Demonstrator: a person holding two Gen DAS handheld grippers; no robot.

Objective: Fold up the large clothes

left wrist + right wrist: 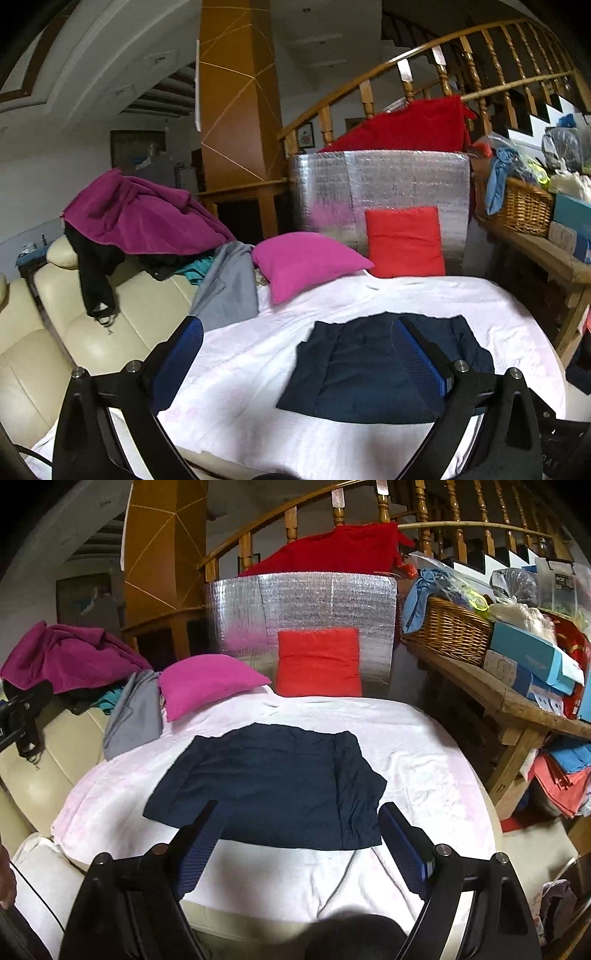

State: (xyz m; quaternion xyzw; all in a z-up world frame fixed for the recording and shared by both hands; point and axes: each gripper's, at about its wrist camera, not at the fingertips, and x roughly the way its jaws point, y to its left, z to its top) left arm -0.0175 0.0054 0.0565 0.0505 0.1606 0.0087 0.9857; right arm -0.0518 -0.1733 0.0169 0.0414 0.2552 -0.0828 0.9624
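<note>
Both your left gripper and right gripper hang spread and empty above the navy garment — grab one layer only, or the fold drags apart on the pink sheet.

One folded navy garment on one white sheet. Two cushions: one magenta, one red. One wicker basket on one wooden table. One grey garment. Sofa pile: probably four garments, overlapping. Two tongs, one per view.
</note>
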